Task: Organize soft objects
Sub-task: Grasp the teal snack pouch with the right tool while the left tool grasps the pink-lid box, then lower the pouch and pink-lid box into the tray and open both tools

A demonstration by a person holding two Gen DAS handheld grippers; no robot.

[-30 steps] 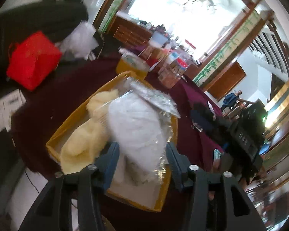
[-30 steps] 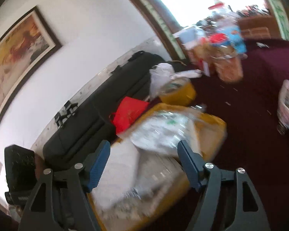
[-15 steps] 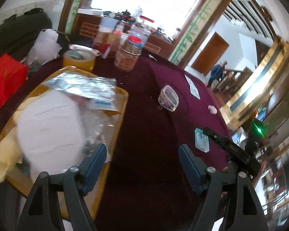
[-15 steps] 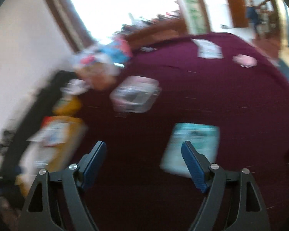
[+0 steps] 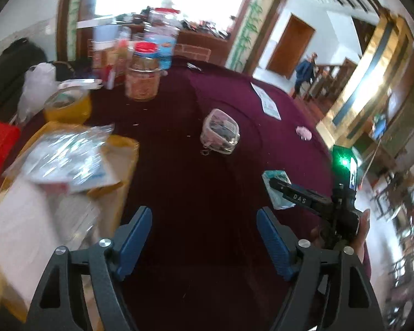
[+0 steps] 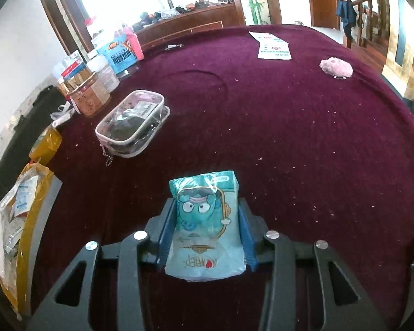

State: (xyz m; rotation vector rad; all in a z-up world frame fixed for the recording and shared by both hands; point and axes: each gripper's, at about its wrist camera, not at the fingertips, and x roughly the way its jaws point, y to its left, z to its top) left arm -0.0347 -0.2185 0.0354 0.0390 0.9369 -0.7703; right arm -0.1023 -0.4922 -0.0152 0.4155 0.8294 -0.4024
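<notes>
Pouch lies between tray and plush on table.

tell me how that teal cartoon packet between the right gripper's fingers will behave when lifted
The teal packet looks soft and puffy, so it will probably squash a little and feel light. Its glossy wrap may be slippery. The right hand-held gripper has just been closing, its pads against the packet's sides, so it should lift without flopping much.

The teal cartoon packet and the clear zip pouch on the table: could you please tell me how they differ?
The teal cartoon packet is opaque and printed; the clear zip pouch is see-through, showing dark contents. The packet sits between the pads of the right gripper, whose jaws have just been closing; the pouch lies untouched, farther away. Both rest on the maroon tablecloth.
</notes>
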